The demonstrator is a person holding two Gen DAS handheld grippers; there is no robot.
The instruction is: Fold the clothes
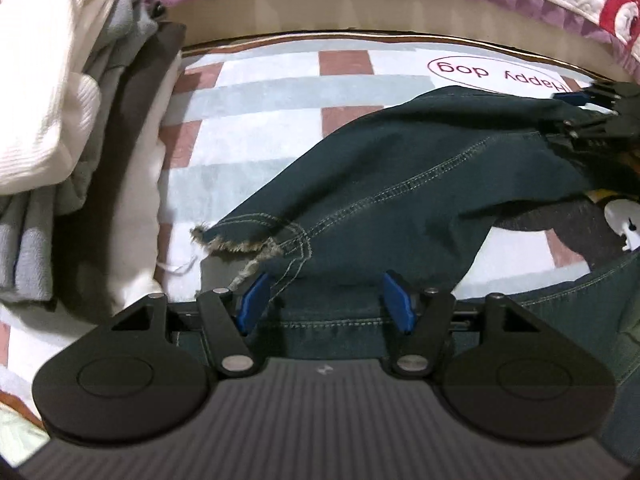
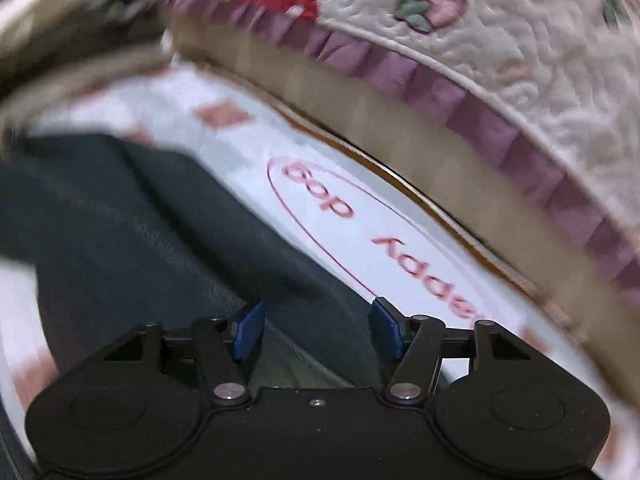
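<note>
Dark denim jeans [image 1: 400,184] lie half spread on the checked pink-and-grey mat [image 1: 256,128], frayed hem at eight o'clock. Your left tongs [image 1: 324,304] and right tongs [image 2: 316,328] hang open over denim, holding nothing. Next, I judge, pinch an edge and fold.

Right wrist view motion-blurred; clothes pile [image 2: 72,40] at top left unreadable. Jeans [image 1: 400,184] run under the left gripper [image 1: 326,302], cut off at right edge.
</note>
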